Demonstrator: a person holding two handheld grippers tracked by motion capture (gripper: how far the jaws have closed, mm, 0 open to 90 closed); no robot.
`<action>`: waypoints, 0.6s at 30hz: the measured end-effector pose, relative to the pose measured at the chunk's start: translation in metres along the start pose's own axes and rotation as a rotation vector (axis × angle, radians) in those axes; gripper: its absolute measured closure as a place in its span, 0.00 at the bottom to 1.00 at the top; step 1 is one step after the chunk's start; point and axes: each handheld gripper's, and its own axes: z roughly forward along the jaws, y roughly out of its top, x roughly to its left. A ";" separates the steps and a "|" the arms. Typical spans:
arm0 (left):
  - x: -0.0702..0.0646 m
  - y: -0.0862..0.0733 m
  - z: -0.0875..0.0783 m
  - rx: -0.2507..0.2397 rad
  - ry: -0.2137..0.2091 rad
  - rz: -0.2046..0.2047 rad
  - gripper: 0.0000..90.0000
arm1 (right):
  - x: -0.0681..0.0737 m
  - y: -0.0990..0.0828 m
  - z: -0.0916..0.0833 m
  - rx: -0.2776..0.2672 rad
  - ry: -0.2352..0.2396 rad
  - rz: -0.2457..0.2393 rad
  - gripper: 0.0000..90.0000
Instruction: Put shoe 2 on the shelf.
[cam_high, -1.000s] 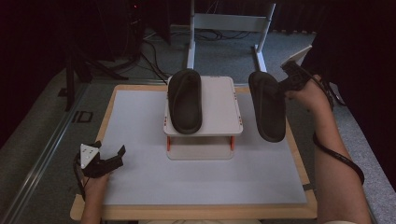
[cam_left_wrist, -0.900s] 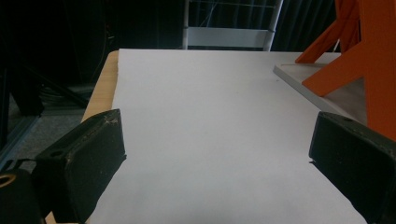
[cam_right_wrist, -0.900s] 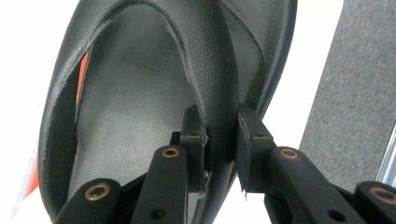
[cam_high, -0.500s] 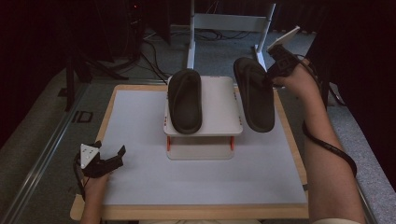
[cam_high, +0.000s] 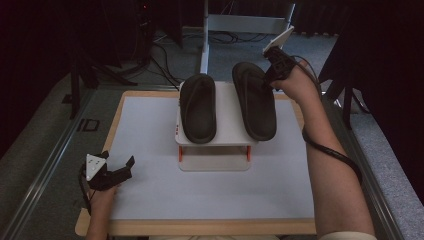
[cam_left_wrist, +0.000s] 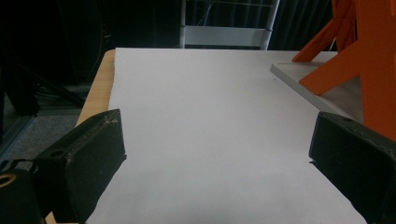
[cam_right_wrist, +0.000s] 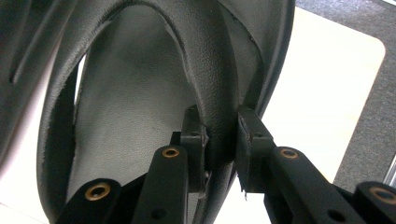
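Right gripper (cam_high: 270, 76): pinched on the strap of the right sandal (cam_high: 254, 100), likely to steer it level onto the stand.
Right sandal: just ahead of those jaws, lying along the white stand (cam_high: 227, 134), heel end past the near edge.
Left sandal (cam_high: 198, 107): beyond, parallel, leaving room for its pair.
Left gripper (cam_high: 116, 171): spread wide, empty, low on the white mat (cam_high: 150, 200), seemingly parked.

The right tongs (cam_high: 270, 76) have carried the second sandal (cam_high: 254, 100) onto the stand (cam_high: 225, 132).
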 end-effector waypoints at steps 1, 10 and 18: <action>0.000 0.000 0.000 -0.001 0.000 0.000 0.04 | 0.007 0.004 0.004 0.010 0.000 -0.009 0.84; 0.000 0.000 0.000 0.003 -0.004 0.002 0.04 | 0.034 0.019 0.017 0.048 0.003 -0.026 0.84; 0.000 0.000 0.000 -0.001 -0.010 0.002 0.04 | 0.047 0.026 0.031 0.080 -0.021 -0.024 0.84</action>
